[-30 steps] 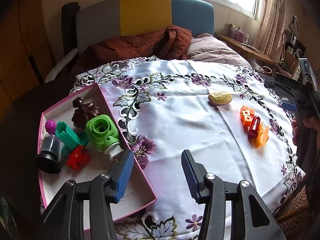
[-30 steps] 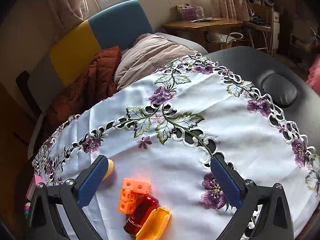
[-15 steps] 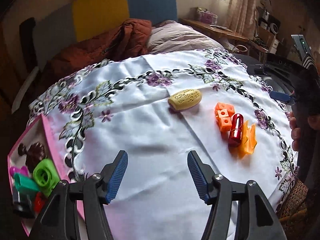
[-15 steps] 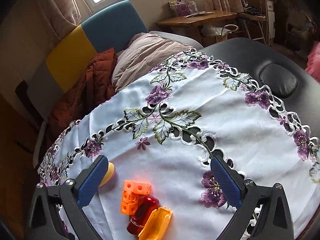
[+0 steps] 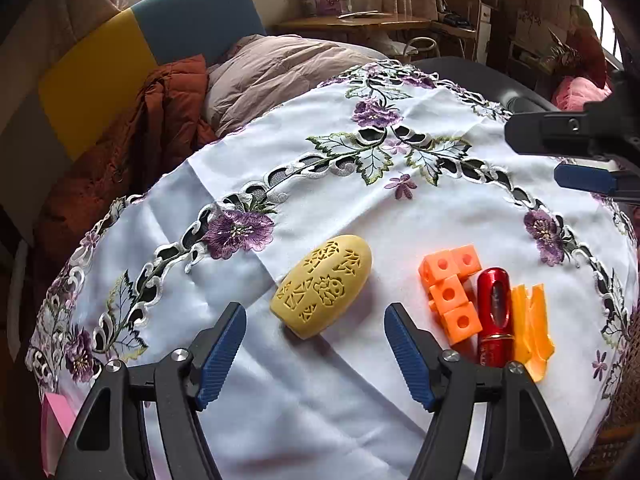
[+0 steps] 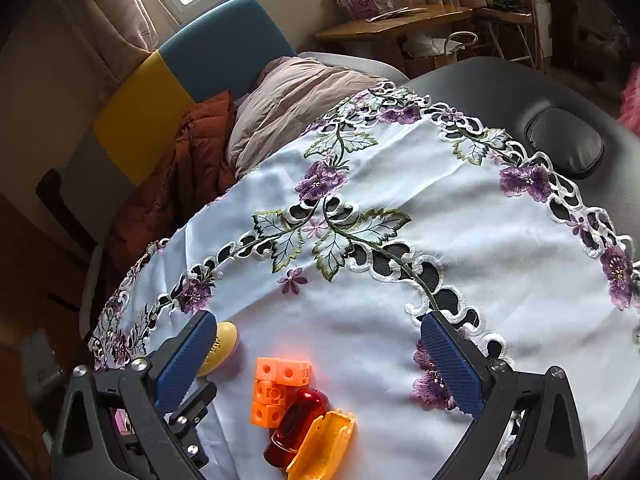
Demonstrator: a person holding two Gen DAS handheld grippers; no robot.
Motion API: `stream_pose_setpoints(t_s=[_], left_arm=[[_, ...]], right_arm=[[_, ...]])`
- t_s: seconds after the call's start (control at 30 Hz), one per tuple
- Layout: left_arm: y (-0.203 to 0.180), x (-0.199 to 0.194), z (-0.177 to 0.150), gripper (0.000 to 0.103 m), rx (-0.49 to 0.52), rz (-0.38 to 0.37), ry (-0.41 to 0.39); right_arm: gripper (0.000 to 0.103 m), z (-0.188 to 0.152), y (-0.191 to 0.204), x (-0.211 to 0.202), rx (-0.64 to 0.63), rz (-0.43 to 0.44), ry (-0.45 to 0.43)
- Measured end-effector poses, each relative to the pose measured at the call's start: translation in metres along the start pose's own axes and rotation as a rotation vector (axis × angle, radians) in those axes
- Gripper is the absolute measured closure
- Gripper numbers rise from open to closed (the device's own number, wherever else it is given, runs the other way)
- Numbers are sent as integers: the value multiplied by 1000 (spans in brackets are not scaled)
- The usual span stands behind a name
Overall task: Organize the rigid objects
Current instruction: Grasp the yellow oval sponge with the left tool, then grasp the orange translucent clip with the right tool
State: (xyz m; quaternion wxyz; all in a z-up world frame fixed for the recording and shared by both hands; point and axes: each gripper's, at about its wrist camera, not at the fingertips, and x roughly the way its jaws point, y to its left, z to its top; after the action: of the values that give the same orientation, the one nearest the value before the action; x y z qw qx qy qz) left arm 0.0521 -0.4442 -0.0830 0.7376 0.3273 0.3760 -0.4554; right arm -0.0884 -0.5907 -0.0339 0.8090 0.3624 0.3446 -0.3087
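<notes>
Left gripper [image 5: 316,344] now nearer yellow carved oval [image 5: 323,285], orange blocks [image 5: 450,292] alongside.

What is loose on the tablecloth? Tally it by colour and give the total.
Yellow: 1, the carved yellow oval block
Orange: 2, the orange linking cubes cluster and the orange plastic case
Red: 1, the red cylinder
Total: 4

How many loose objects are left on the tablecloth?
4: yellow carved oval ahead of the left hand-held gripper; orange cube block, red cylinder and orange clip clustered to its right.
</notes>
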Motion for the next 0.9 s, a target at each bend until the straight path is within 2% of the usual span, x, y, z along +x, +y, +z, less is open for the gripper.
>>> stream_pose_setpoints(t_s=[0.3, 0.33, 0.37, 0.43, 0.5, 0.7, 0.9], left_arm=[[3, 30, 17, 31, 6, -15, 4], [1, 35, 17, 36, 10, -19, 14], [0, 40, 16, 54, 6, -29, 30], [4, 41, 13, 59, -56, -65, 19], [11, 38, 8, 59, -118, -76, 16], [29, 2, -33, 59, -299, -34, 5], [23, -34, -94, 59, -376, 17, 15]], right_arm=[[0, 1, -1, 3, 10, 12, 15], [0, 1, -1, 3, 9, 10, 17], [0, 1, -1, 4, 8, 8, 18], [0, 1, -1, 4, 2, 4, 20], [0, 1, 0, 5, -5, 0, 20], [0, 0, 1, 7, -16, 7, 33], [0, -5, 2, 17, -16, 49, 98]])
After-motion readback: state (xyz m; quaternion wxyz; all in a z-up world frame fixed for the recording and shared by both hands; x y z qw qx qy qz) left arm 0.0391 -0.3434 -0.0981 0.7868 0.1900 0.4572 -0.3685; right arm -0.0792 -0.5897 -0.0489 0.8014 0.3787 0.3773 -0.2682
